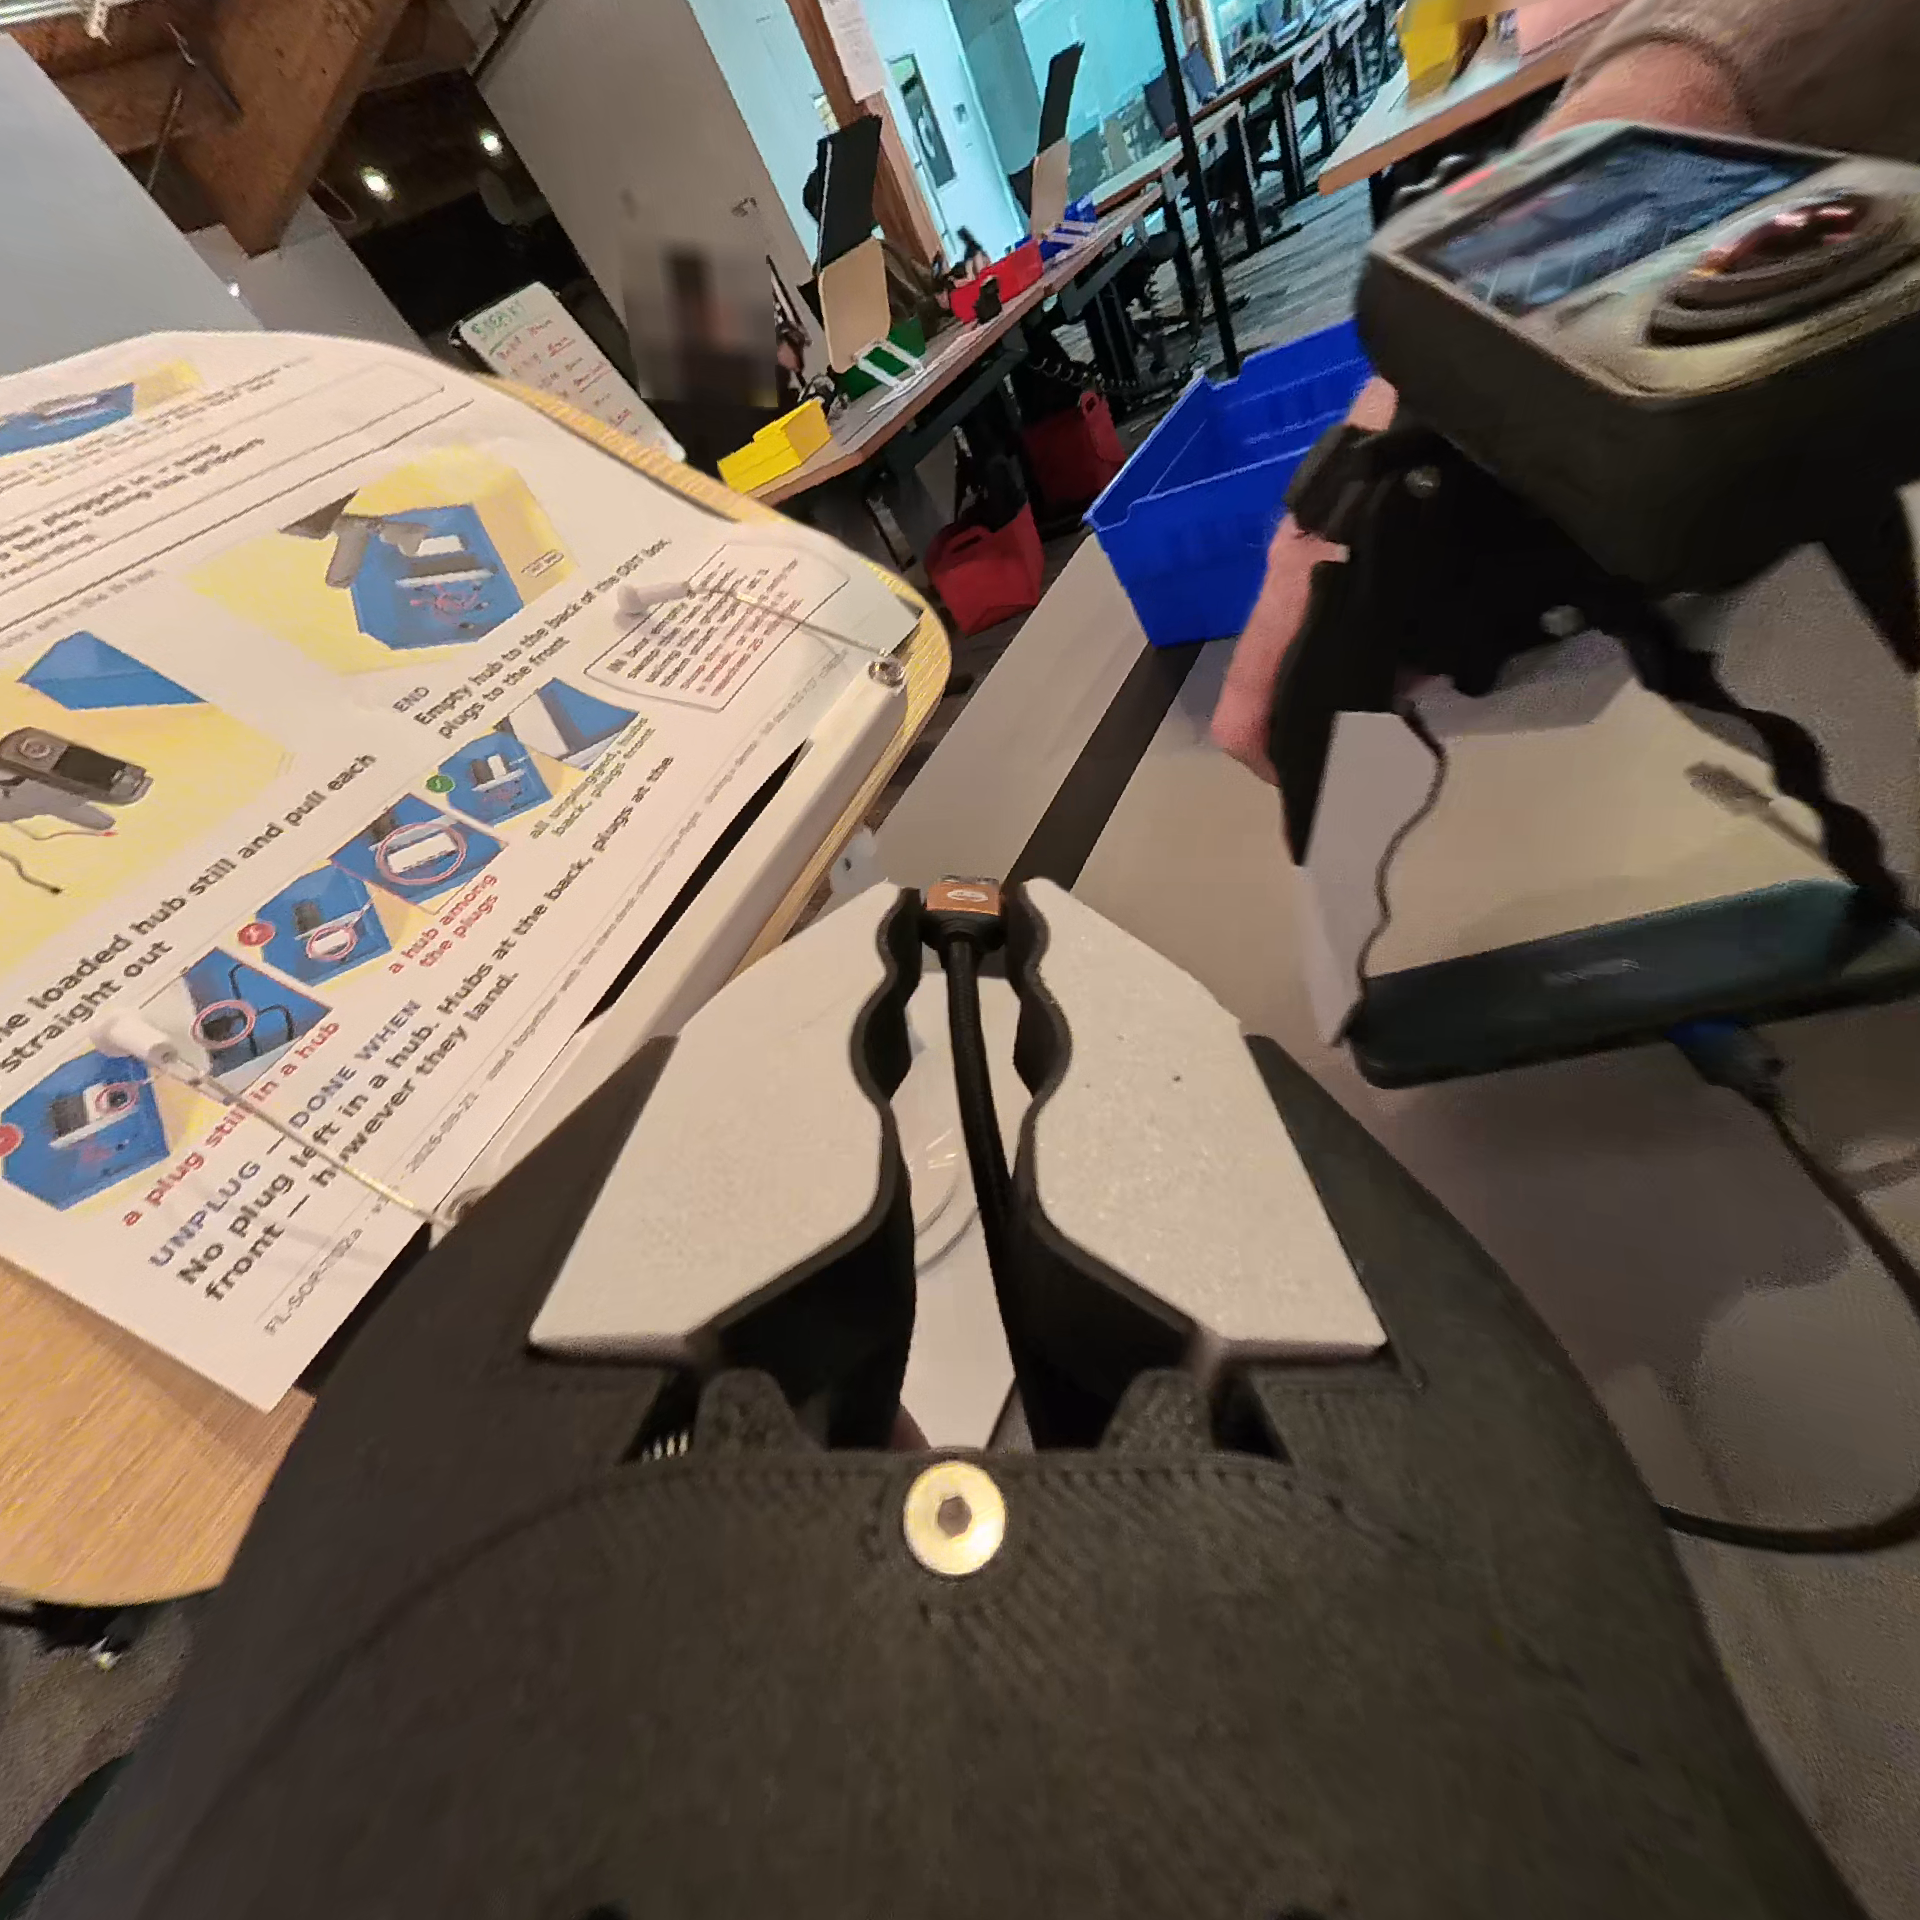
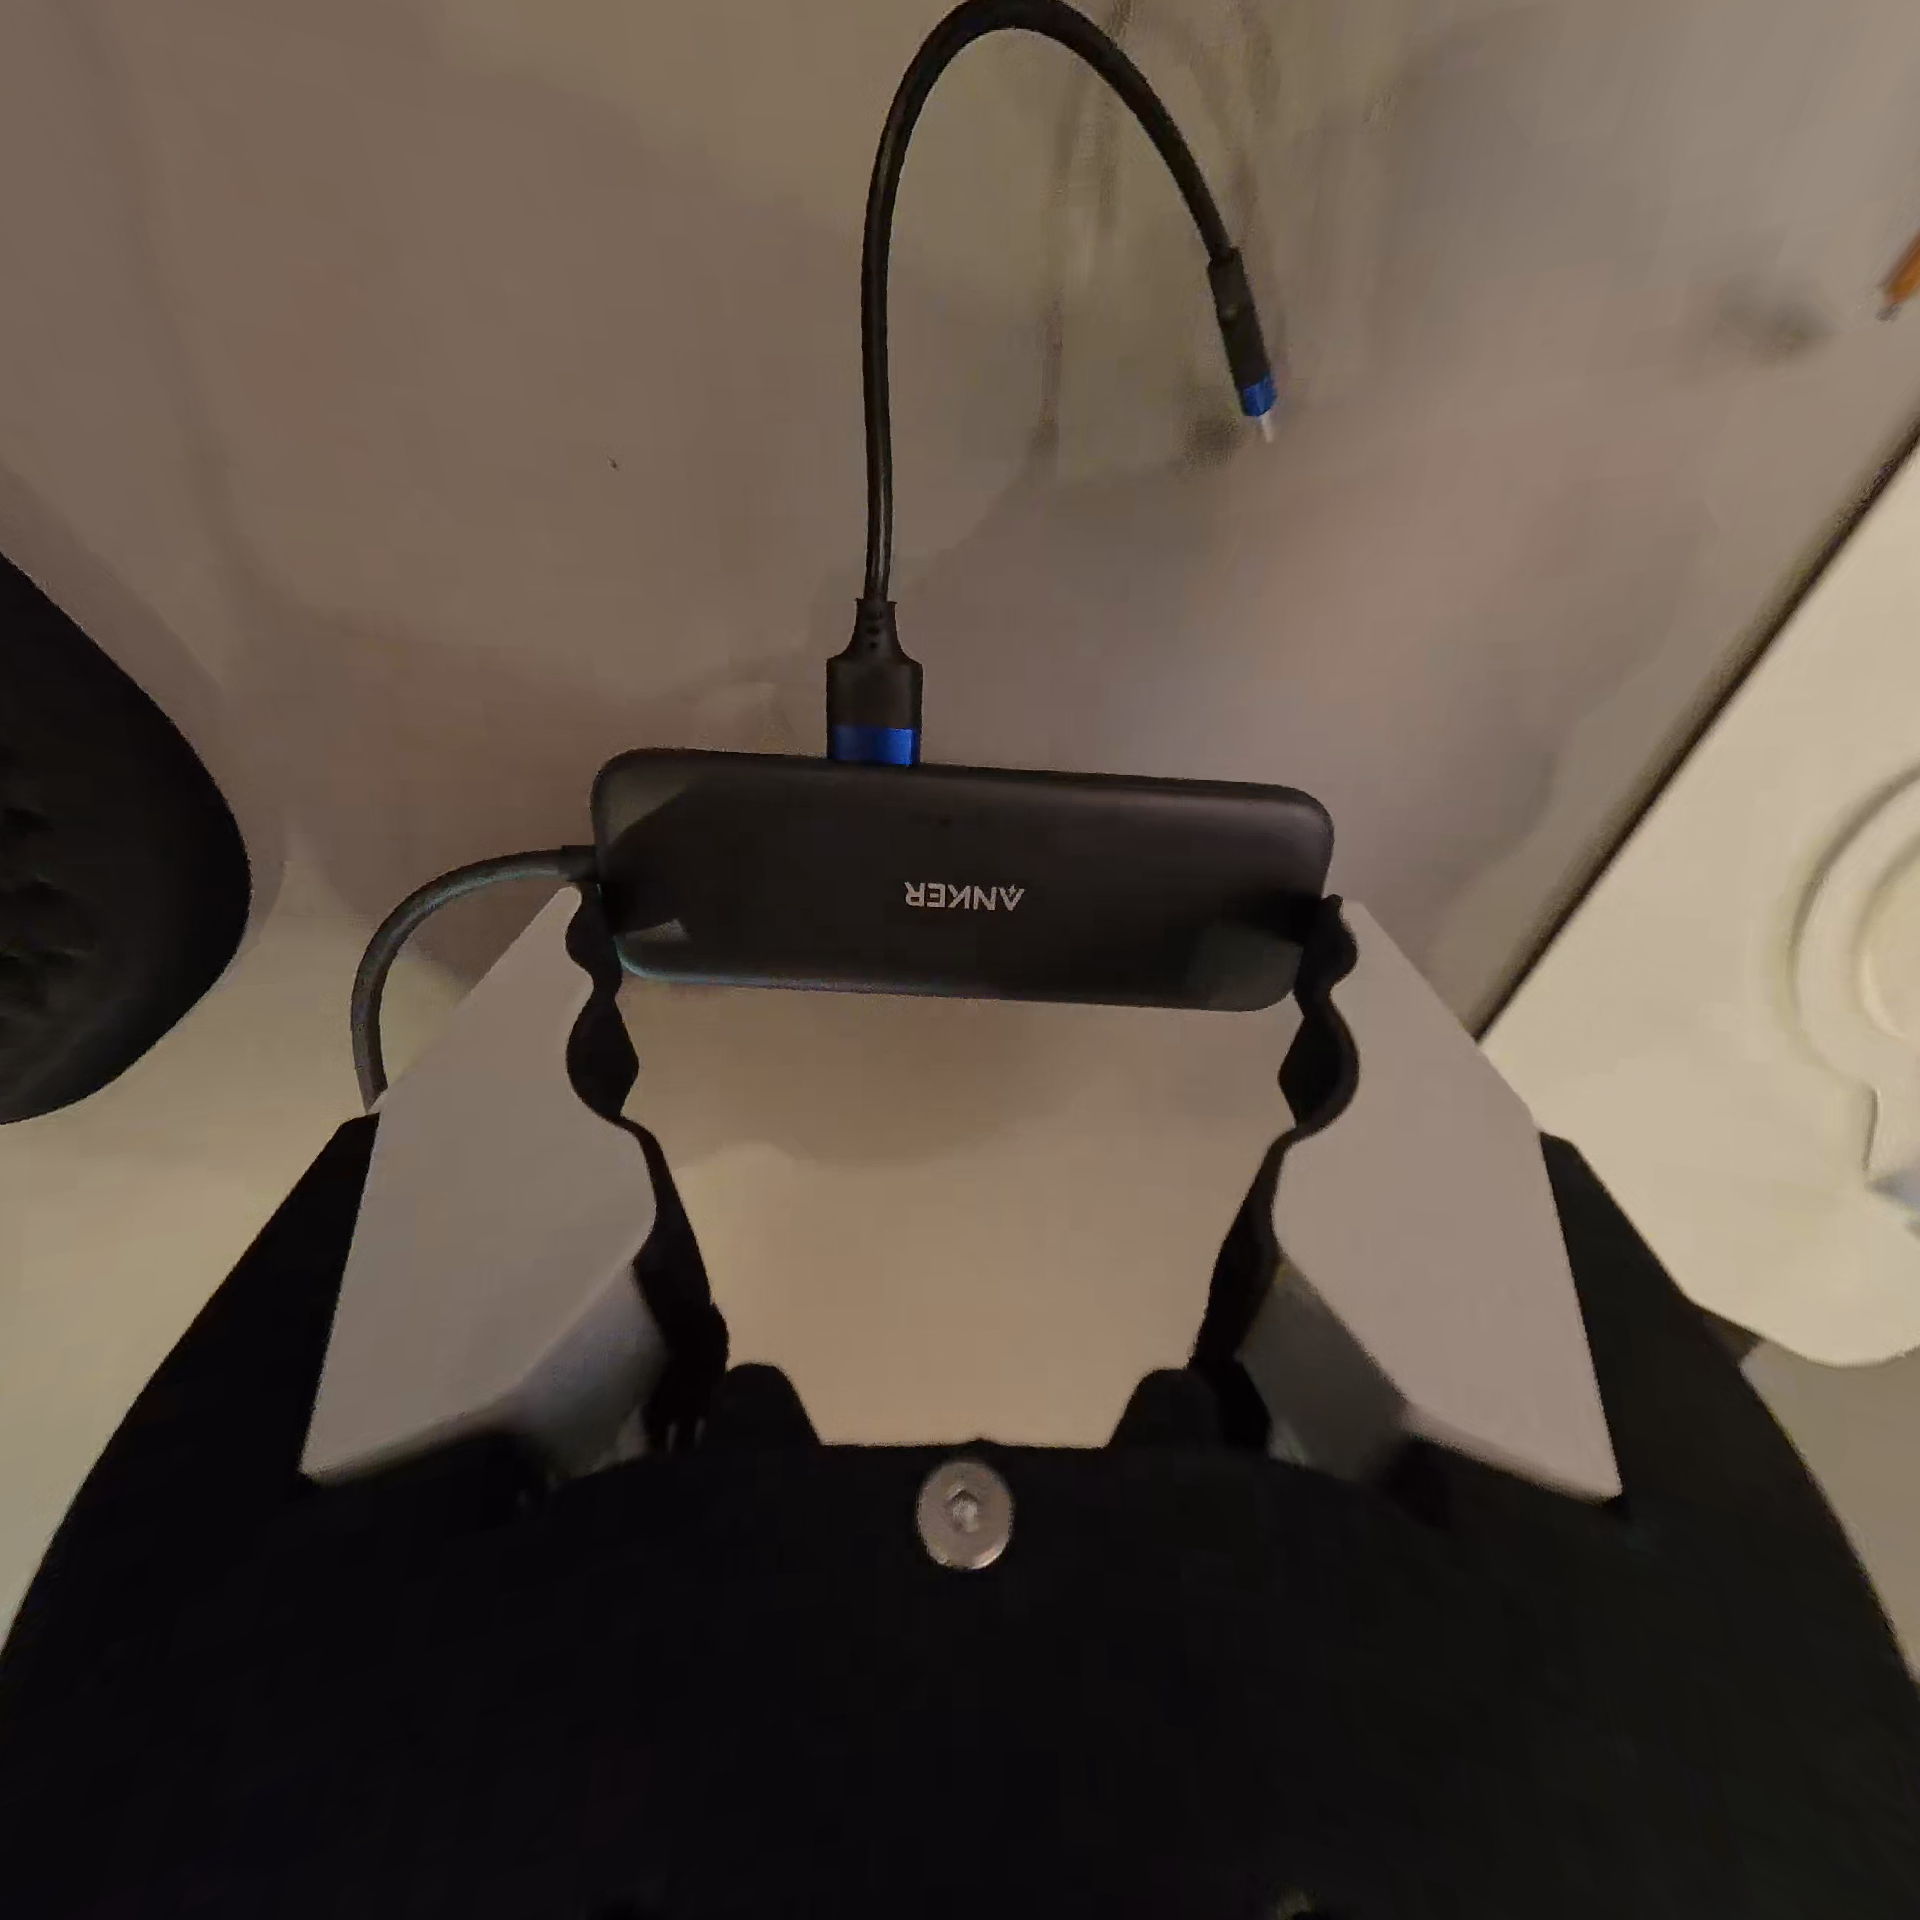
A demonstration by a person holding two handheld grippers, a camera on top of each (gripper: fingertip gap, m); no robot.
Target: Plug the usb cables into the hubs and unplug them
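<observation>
Left claw [image 1: 964, 914] pinches orange plug [image 1: 964, 896]; right claw [image 2: 961, 925] clamps hub [image 2: 961, 883].

The left gripper [image 1: 961, 914] has its jaws pinched nearly together, clamped on the orange-tipped plug [image 1: 964, 898] right at the tips, with the black cord running back between the two fingers. It sits low and points far into the scene. The right gripper [image 2: 961, 935] is spread wide, its jaws pressing on both short ends of the dark hub [image 2: 961, 878], held crosswise. From the left wrist view it hangs off to the right, angled down, with the person's hand [image 1: 1288, 634] wrapped around its grip.
</observation>
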